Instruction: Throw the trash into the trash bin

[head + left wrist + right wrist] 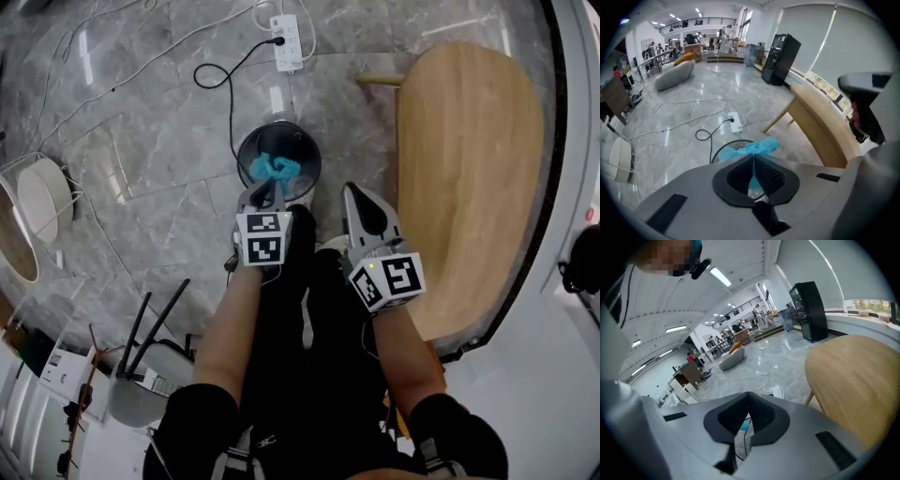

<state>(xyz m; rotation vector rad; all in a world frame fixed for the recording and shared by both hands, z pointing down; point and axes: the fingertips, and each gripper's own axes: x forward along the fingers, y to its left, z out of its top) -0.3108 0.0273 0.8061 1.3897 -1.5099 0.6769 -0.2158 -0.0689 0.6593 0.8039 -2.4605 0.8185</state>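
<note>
Left tool (270, 192) is clamped on the blue trash (275, 169), which hangs right above the open trash bin (246, 150) on the floor. Step in hand: the drop. My call for the next move: open the jaws while centred over the rim so the wad lands inside. Right tool (360, 214) is closed with nothing in it, beside the wooden desk (469, 169).

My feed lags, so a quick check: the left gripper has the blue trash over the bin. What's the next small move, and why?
Probably open the left gripper: its jaws pinch the blue trash, which hangs right over the trash bin and its open mouth, so it should drop in.
</note>
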